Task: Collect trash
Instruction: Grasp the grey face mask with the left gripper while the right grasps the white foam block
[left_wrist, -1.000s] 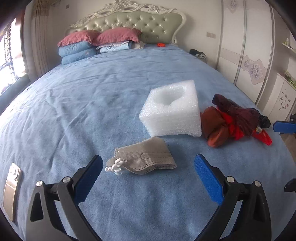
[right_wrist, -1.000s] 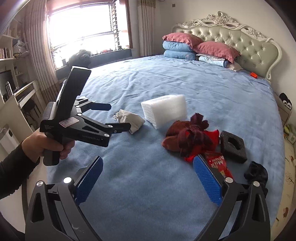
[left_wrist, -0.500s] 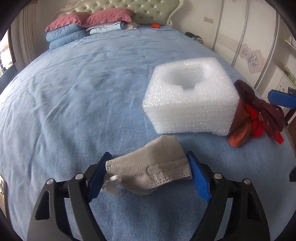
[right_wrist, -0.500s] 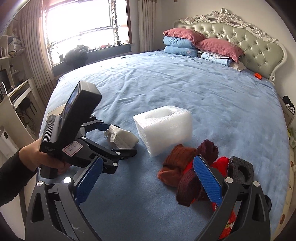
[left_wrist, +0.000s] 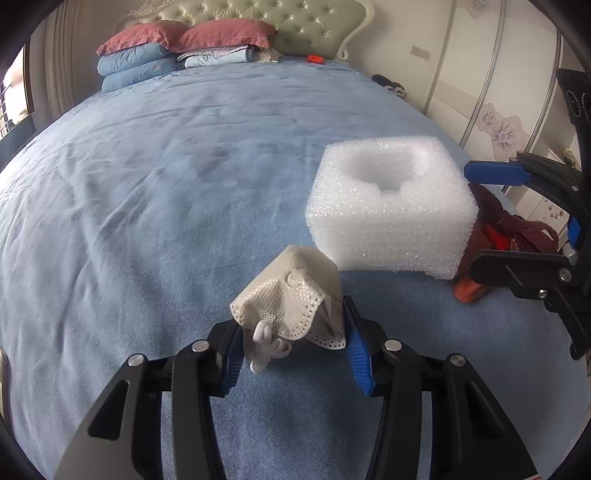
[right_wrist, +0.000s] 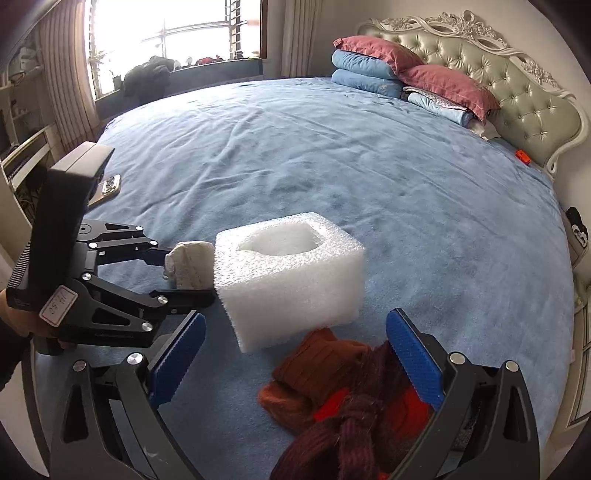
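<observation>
Black gripper frames (left_wrist: 291, 354), ribbed blue fingers (right_wrist: 413, 358), silver screws.

One face mask (left_wrist: 291, 299), one white foam block (left_wrist: 391, 218), two red pillows (right_wrist: 413, 66), one phone (right_wrist: 109, 186).

mask (left_wrist: 295, 295) on bed (left_wrist: 147, 184) | foam block (left_wrist: 388, 206) behind; clothes (left_wrist: 517, 229) right

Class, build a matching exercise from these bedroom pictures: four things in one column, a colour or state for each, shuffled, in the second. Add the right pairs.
Things
1. face mask
2. foam block
3. top pillows
4. right claw

States
A. white, hollow on top
B. open above the knitted clothes
C. pinched in the left claw
D. pink, by the headboard

Pairs: 1-C, 2-A, 3-D, 4-B
</observation>
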